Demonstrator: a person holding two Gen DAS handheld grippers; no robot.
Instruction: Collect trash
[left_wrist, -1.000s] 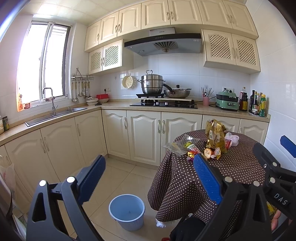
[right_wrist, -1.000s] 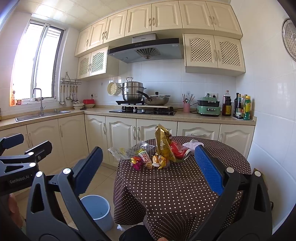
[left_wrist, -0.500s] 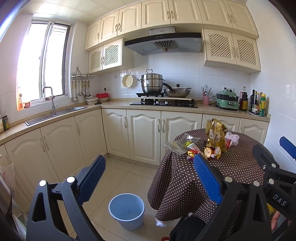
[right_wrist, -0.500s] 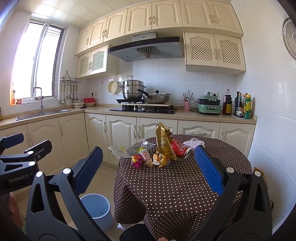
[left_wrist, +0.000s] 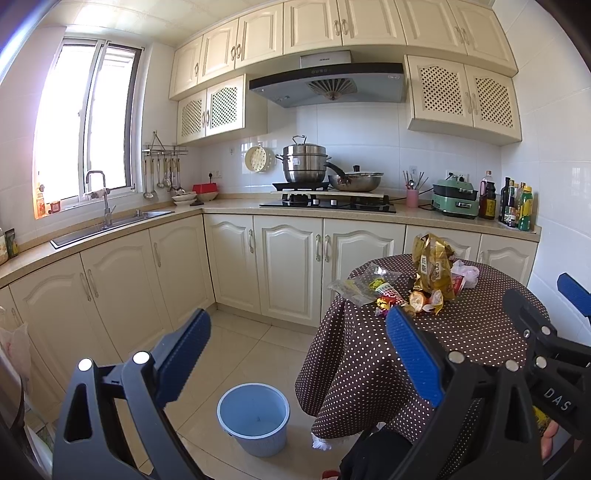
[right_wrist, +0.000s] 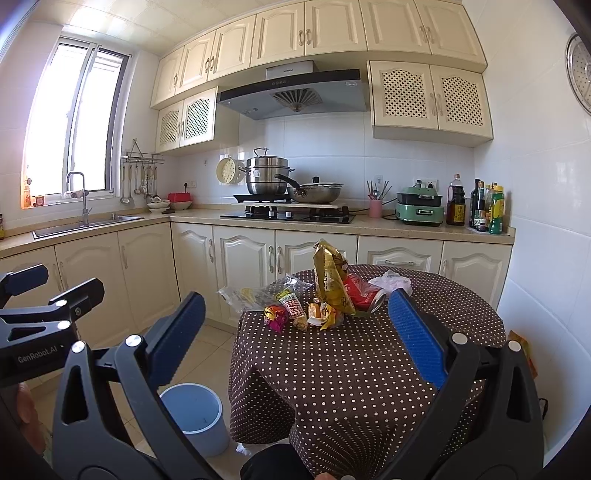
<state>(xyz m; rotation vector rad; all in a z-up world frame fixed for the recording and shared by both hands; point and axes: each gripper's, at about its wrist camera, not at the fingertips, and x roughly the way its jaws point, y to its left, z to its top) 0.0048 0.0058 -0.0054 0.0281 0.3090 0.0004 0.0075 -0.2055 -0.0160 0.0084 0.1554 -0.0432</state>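
Table wears a matt brown cloth w/ white dots, soft folds at the edge. Wrappers on it look like crinkly plastic: gold bag glossy foil, clear bag shiny film. Bin on the floor is smooth pale-blue plastic, semi-matt. Floor tiles glossy, wall tiles too. Pots on the stove are polished steel. Cupboard doors have a satin cream finish w/ metal handles. Gripper pads are blue, ribbed, rubbery; frames matt black plastic.
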